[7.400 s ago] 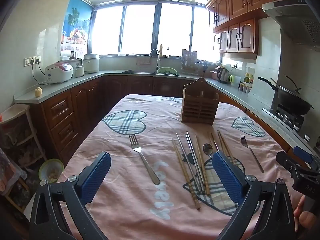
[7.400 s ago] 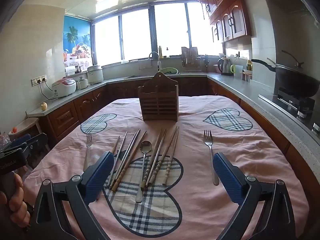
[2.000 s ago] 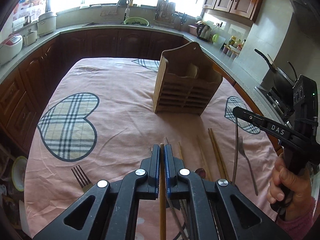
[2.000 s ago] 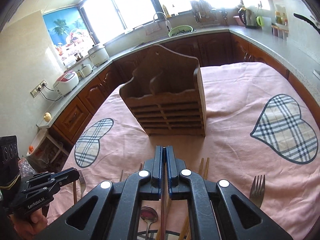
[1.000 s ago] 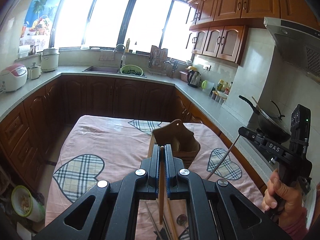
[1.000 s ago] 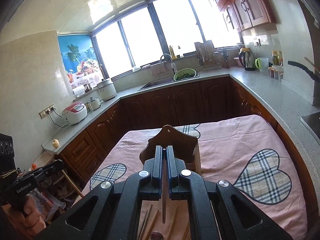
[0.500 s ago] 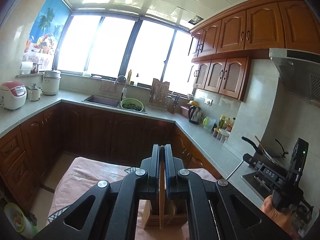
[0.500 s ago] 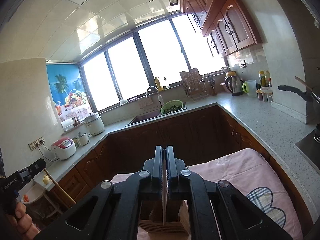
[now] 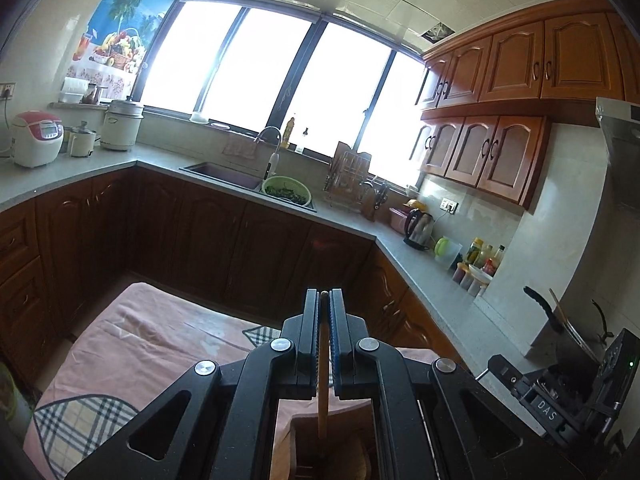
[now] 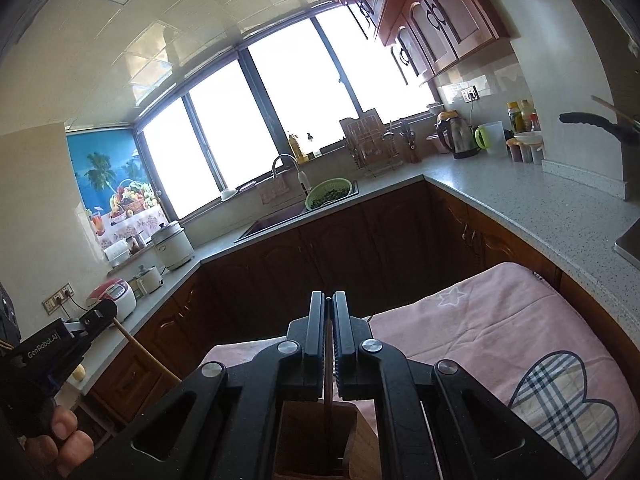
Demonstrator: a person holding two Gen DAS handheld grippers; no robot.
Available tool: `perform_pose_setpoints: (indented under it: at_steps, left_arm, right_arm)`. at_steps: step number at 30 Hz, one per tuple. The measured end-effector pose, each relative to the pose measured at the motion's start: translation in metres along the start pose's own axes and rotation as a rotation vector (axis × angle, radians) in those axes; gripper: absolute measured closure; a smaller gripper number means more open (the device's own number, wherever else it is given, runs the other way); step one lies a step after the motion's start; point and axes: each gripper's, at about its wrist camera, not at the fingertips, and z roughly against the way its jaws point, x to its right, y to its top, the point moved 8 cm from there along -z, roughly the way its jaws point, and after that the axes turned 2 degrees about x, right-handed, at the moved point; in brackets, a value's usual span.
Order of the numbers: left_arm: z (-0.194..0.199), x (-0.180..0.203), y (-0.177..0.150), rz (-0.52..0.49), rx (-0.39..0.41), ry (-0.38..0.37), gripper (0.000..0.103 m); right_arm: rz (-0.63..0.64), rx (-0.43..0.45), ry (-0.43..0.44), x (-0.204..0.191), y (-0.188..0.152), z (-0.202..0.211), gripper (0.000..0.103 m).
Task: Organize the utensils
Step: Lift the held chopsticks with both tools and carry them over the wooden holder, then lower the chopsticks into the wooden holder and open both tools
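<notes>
Left tongs (image 9: 324,300) clamp wooden chopstick (image 9: 322,412) over holder (image 9: 360,460) opening.

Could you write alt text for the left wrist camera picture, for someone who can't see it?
The black left gripper is shut on a wooden chopstick that hangs down into a wooden utensil holder on a pink tablecloth. Beyond lie dark cabinets, a sink and bright windows; the right gripper shows at the lower right.
</notes>
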Motion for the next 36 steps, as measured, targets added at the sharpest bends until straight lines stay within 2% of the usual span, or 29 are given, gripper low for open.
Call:
perform_pose_setpoints:
  at_steps: [3, 7, 10, 15, 21, 22, 24, 26, 27, 29, 30, 31, 33, 35, 36]
  left_arm:
    - [-0.023, 0.002, -0.019, 0.010, -0.014, 0.006, 0.100]
    - [-0.049, 0.006, -0.028, 0.016, -0.043, 0.008, 0.100]
    - [-0.061, 0.012, -0.021, 0.015, -0.066, 0.008, 0.100]
    - [-0.064, 0.013, -0.010, 0.012, -0.061, 0.005, 0.100]
    - [-0.045, -0.006, -0.001, 0.018, -0.075, -0.004, 0.099]
    - [-0.034, -0.015, 0.000, 0.023, -0.079, -0.007, 0.097]
    - [-0.029, -0.018, 0.003, 0.024, -0.082, -0.005, 0.085]
    - [-0.023, -0.020, 0.004, 0.024, -0.070, 0.006, 0.065]
    - [-0.021, -0.019, 0.004, 0.022, -0.066, 0.007, 0.063]
    - [-0.014, -0.019, 0.003, 0.013, -0.063, 0.007, 0.053]
    - [-0.011, -0.019, 0.003, 0.011, -0.061, 0.006, 0.050]
    - [-0.007, -0.019, 0.003, 0.008, -0.058, 0.005, 0.048]
    - [0.001, -0.019, 0.003, 0.005, -0.058, 0.004, 0.046]
    - [0.011, -0.022, 0.000, 0.011, -0.062, 0.001, 0.038]
    - [0.017, -0.023, -0.001, 0.015, -0.063, 0.002, 0.037]
  right_arm:
    - [-0.011, -0.006, 0.003, 0.004, -0.012, -0.008, 0.100]
    - [-0.021, -0.029, 0.001, 0.011, -0.029, -0.017, 0.099]
    - [-0.029, -0.019, -0.006, 0.018, -0.028, -0.014, 0.099]
    - [-0.037, -0.033, -0.006, 0.024, -0.024, -0.017, 0.099]
    - [-0.036, -0.049, -0.001, 0.023, -0.024, -0.018, 0.097]
    - [-0.039, -0.054, 0.000, 0.023, -0.024, -0.019, 0.095]
    - [-0.046, -0.065, 0.005, 0.022, -0.025, -0.020, 0.095]
    - [-0.054, -0.071, 0.009, 0.022, -0.026, -0.019, 0.092]
    - [-0.060, -0.075, 0.009, 0.022, -0.026, -0.018, 0.088]
    - [-0.082, -0.079, 0.023, 0.023, -0.027, -0.016, 0.065]
    - [-0.093, -0.076, 0.037, 0.023, -0.027, -0.013, 0.047]
    - [-0.098, -0.069, 0.042, 0.023, -0.026, -0.010, 0.039]
    - [-0.096, -0.059, 0.044, 0.023, -0.025, -0.002, 0.039]
    - [-0.100, -0.056, 0.052, 0.022, -0.024, 0.006, 0.038]
    - [-0.102, -0.053, 0.055, 0.022, -0.023, 0.010, 0.035]
